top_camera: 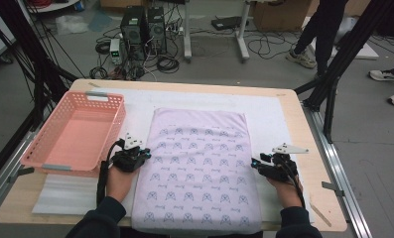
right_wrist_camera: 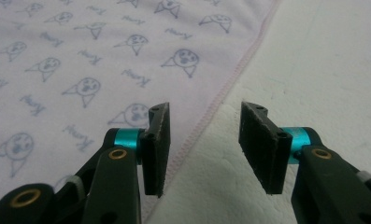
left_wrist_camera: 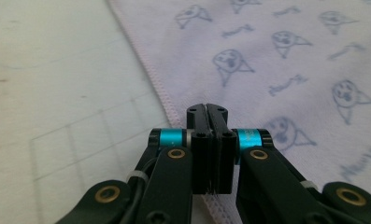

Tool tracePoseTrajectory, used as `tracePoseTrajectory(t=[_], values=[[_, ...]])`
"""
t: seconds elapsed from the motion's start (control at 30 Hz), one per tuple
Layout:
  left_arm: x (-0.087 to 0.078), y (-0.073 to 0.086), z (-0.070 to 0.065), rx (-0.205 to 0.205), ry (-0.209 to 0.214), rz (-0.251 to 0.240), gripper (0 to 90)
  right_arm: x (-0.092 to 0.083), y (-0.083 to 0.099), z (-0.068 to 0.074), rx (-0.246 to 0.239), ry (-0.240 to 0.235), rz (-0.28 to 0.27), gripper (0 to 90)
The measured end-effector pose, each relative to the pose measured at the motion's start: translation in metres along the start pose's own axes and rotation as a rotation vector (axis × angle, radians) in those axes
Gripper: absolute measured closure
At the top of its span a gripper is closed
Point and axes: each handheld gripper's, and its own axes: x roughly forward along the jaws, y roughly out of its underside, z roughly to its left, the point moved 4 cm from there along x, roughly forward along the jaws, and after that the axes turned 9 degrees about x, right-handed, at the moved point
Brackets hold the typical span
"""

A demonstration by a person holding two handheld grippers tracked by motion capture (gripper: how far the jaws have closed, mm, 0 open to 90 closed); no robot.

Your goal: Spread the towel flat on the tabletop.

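Left gripper [top_camera: 146, 154]: lower left of centre in the high view, at the towel's left hem; in its own view the jaws stand pressed together over the stitched edge, though whether cloth is pinched between them cannot be told.
Right gripper [top_camera: 254, 163]: lower right of centre in the high view, at the towel's right hem; in its own view [right_wrist_camera: 204, 140] the jaws stand apart, straddling the hem with nothing gripped.
Towel [top_camera: 199, 168]: pale lilac, printed with small blue cartoon faces, spread flat in the middle of the frame, its near edge at the bottom of the picture.
White mat [top_camera: 274, 116]: lies beneath the towel, showing beyond it on both sides and along the far edge.
Pink basket [top_camera: 112, 116]: left of the towel, in the middle left of the frame, near the left gripper.
Table [top_camera: 316, 173]: light wood, carrying mat, towel and basket.
Hands: both forearms in dark sleeves [top_camera: 102, 215] enter from the bottom edge.
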Motion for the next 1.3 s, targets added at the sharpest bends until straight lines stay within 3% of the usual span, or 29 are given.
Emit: tracePoseTrajectory(t=[0.1, 0.13, 0.2, 0.27, 0.4, 0.5, 0.6, 0.73, 0.93, 1.07, 1.2, 1.3], values=[[-0.002, 0.001, 0.001, 0.027, -0.009, -0.010, 84.9, -0.004, 0.000, -0.003, 0.006, 0.009, -0.017, 52.1], [-0.002, 0.001, 0.002, 0.017, -0.007, -0.029, 77.4, -0.005, -0.001, -0.004, 0.010, 0.007, -0.024, 51.4], [-0.004, 0.001, 0.005, -0.024, 0.059, -0.083, 57.7, -0.008, -0.002, -0.004, 0.006, 0.010, -0.042, 49.7], [-0.008, -0.002, 0.007, -0.039, 0.139, -0.168, 45.7, -0.011, -0.004, -0.003, -0.006, 0.010, -0.062, 47.3], [-0.018, -0.010, 0.006, -0.089, 0.231, -0.320, 32.8, -0.016, -0.009, 0.000, -0.040, -0.003, -0.115, 39.0], [-0.024, -0.014, 0.003, -0.080, 0.268, -0.357, 25.9, -0.019, -0.011, 0.004, -0.056, -0.012, -0.143, 30.8], [-0.028, -0.016, 0.002, -0.081, 0.287, -0.375, 15.9, -0.024, -0.013, 0.007, -0.071, -0.026, -0.173, 29.4], [-0.033, -0.018, 0.002, -0.073, 0.313, -0.407, 15.4, -0.031, -0.016, 0.008, -0.077, -0.029, -0.209, 25.8], [-0.034, -0.018, 0.005, -0.002, 0.271, -0.444, 18.3, -0.035, -0.016, 0.007, -0.068, -0.042, -0.235, 20.5], [-0.032, -0.016, 0.005, -0.021, 0.255, -0.397, 18.3, -0.032, -0.015, 0.008, -0.083, -0.047, -0.217, 19.6], [-0.032, -0.016, 0.004, -0.044, 0.275, -0.386, 16.5, -0.031, -0.013, 0.008, -0.087, -0.046, -0.207, 19.6], [-0.031, -0.016, 0.005, -0.052, 0.260, -0.385, 16.7, -0.031, -0.013, 0.007, -0.087, -0.048, -0.197, 19.6]])
